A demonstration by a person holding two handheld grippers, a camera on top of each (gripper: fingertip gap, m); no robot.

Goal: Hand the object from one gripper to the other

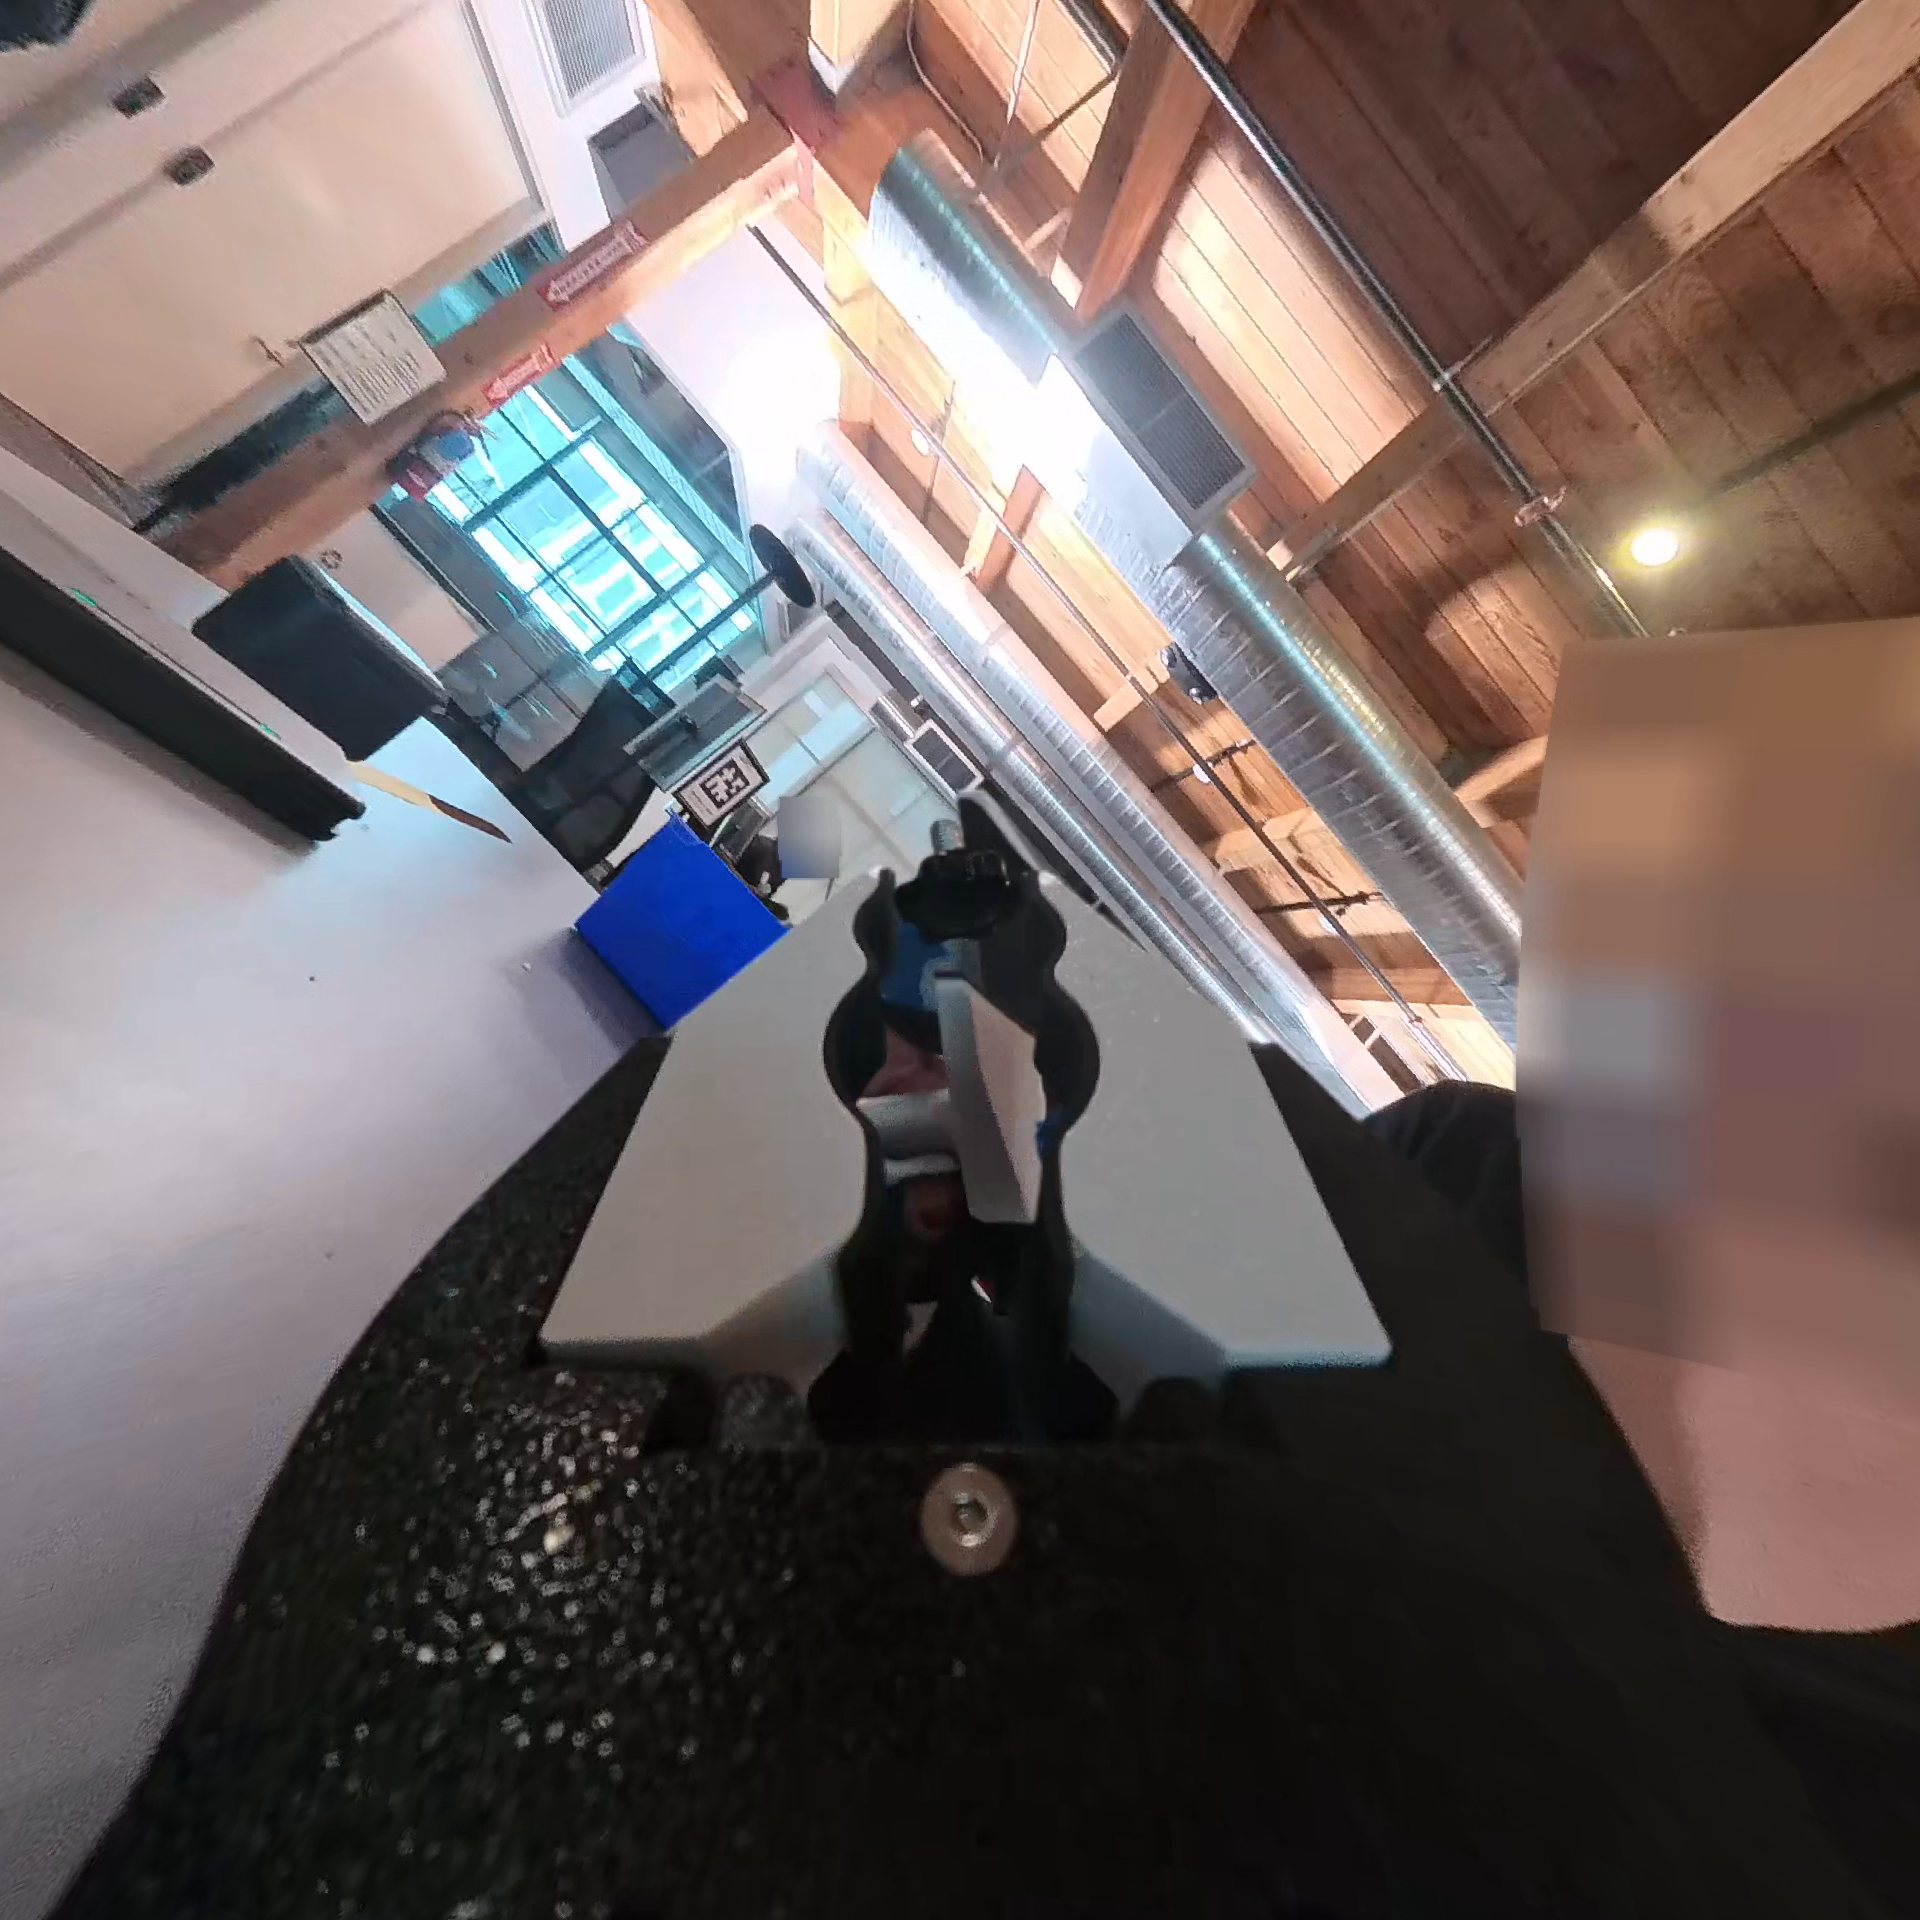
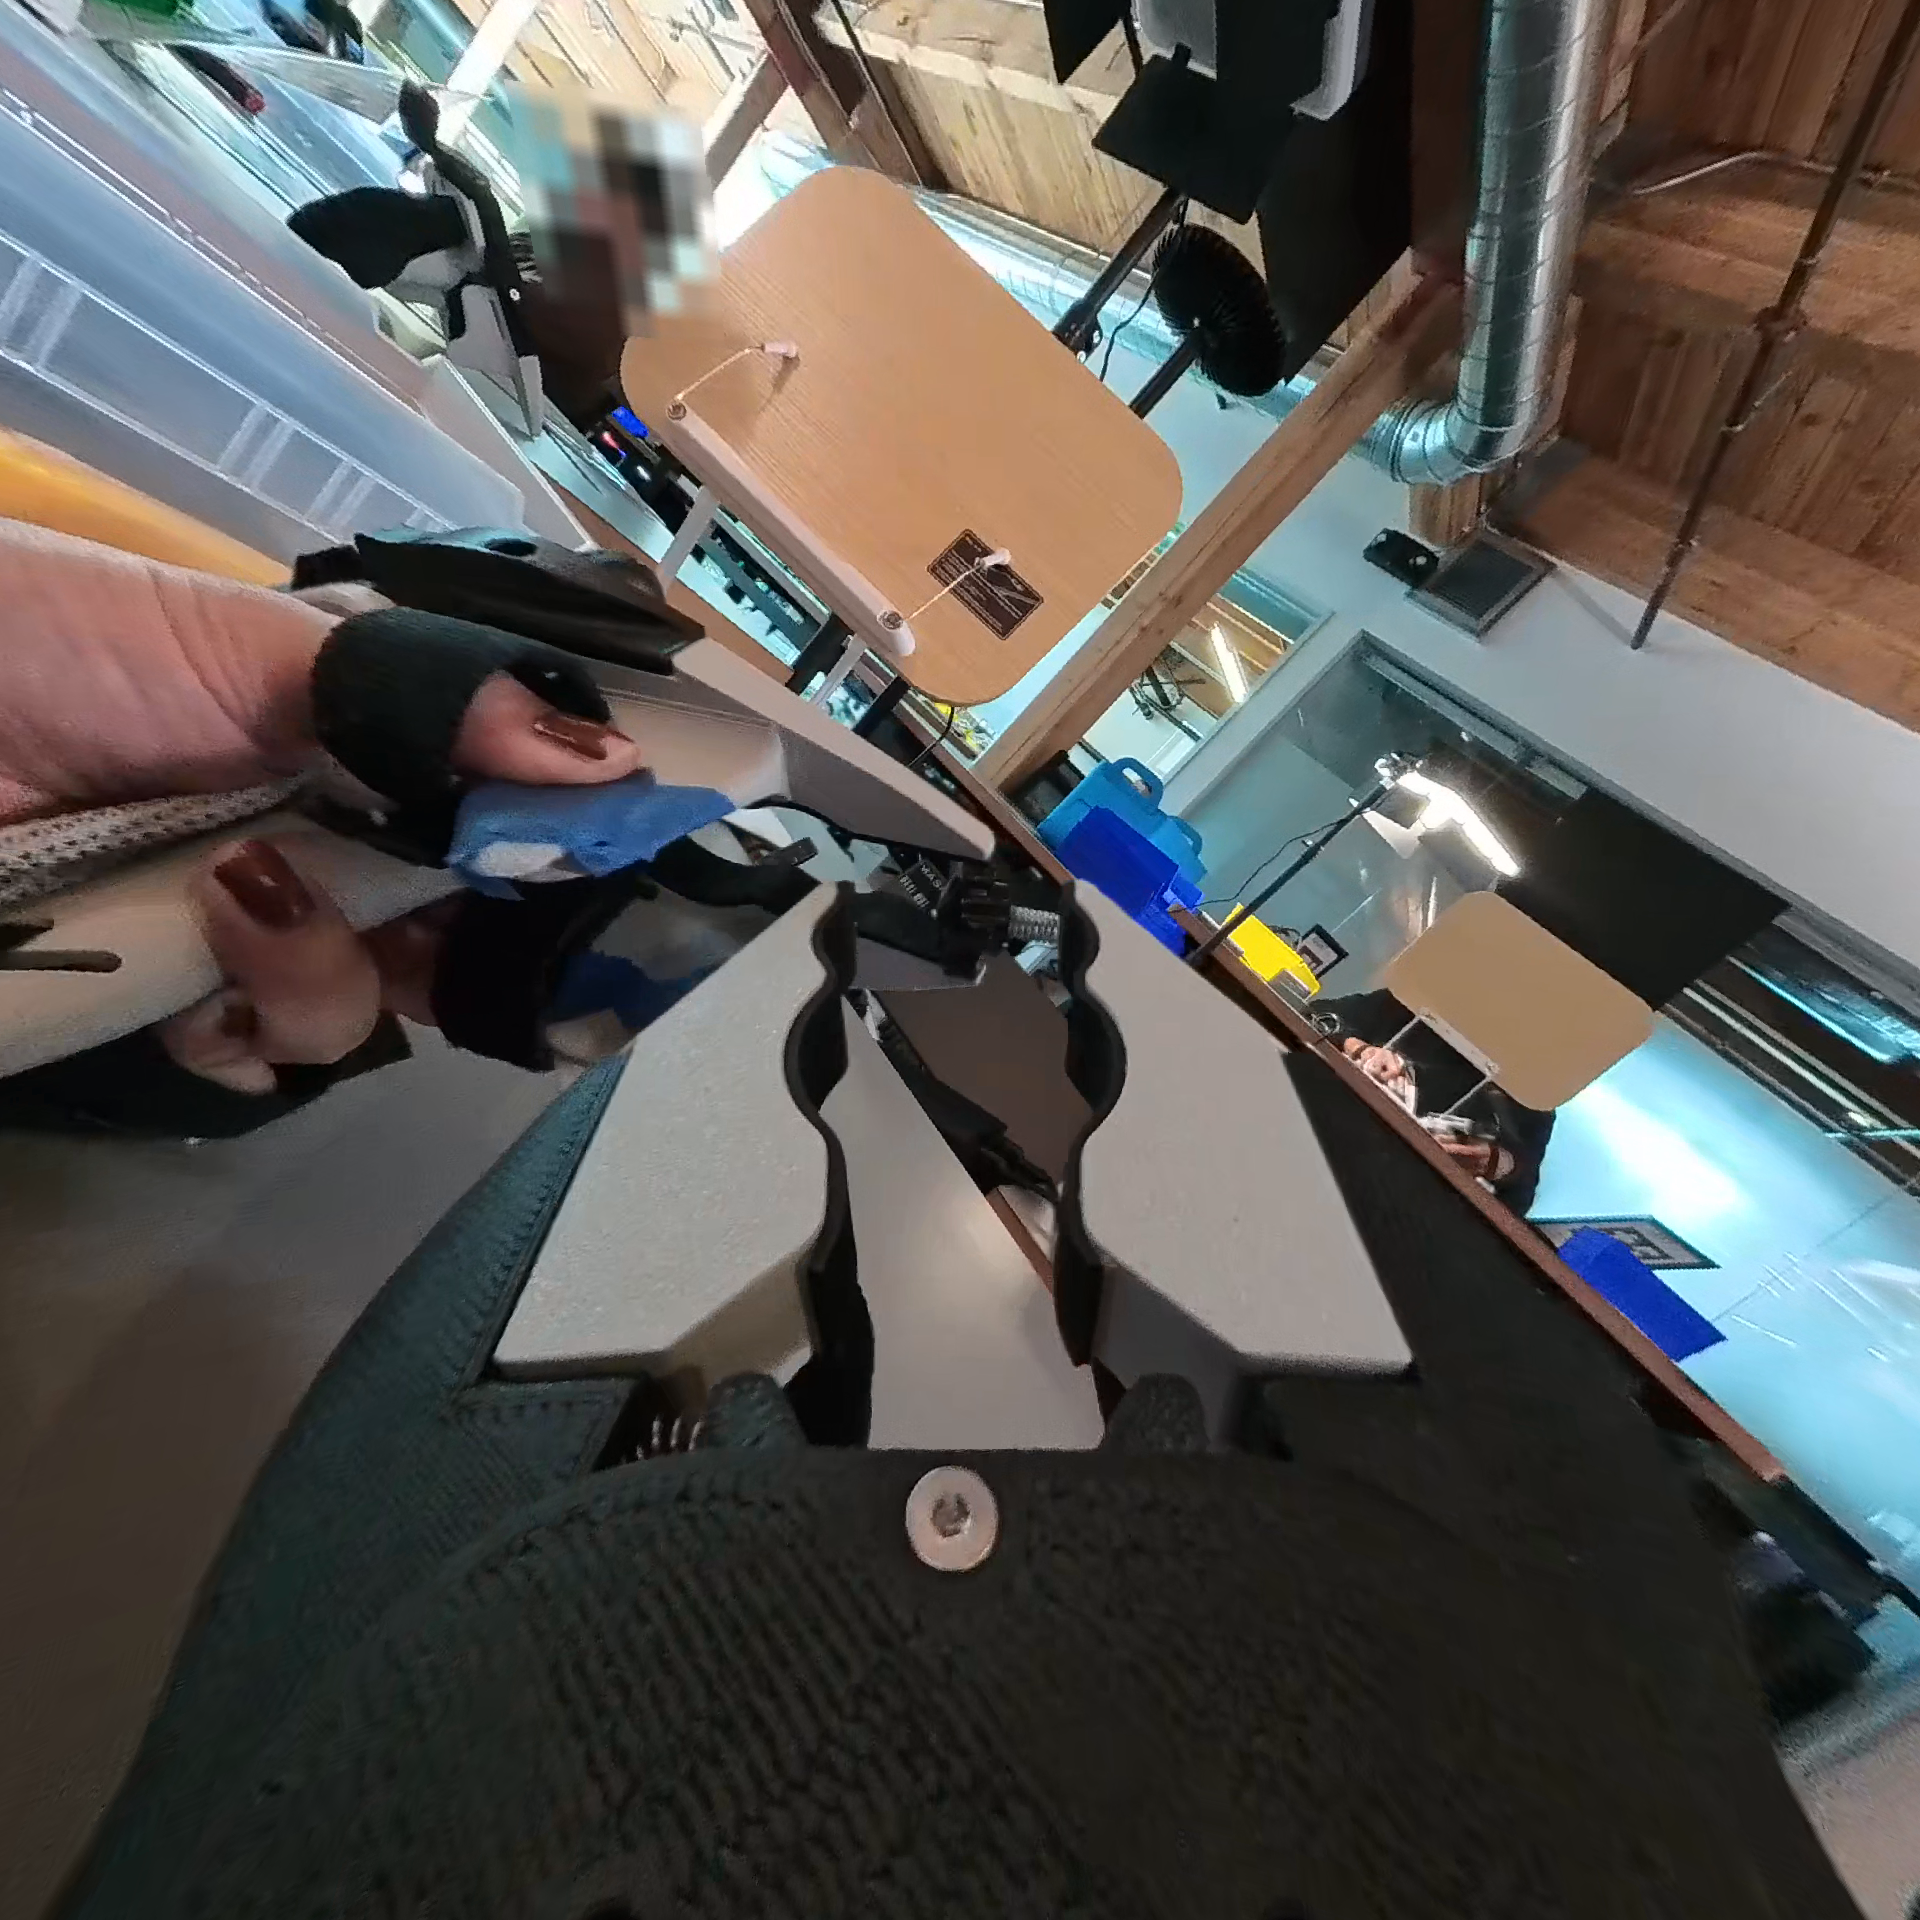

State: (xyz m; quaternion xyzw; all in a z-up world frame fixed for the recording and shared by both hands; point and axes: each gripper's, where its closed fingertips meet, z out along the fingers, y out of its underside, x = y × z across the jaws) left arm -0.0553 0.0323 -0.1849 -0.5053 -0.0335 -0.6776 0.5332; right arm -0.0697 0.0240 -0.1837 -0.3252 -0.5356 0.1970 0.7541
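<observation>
Left wrist view: a small black knob with a threaded stud (image 1: pixel 951 868) is clamped at the left gripper (image 1: pixel 961 914); the right gripper (image 2: pixel 951 935) is spread around it, handover judged unfinished.

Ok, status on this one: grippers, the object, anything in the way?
Left gripper shut on small black knob with screw. Right gripper open, jaws either side of the knob, not yet gripping. Nothing between them.

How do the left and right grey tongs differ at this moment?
The left grey tongs are shut on the small black knobbed screw; the right grey tongs are open and grip nothing. The left tongs' tip pokes between the right tongs' tips. Both are grey with wavy black inner edges.
</observation>
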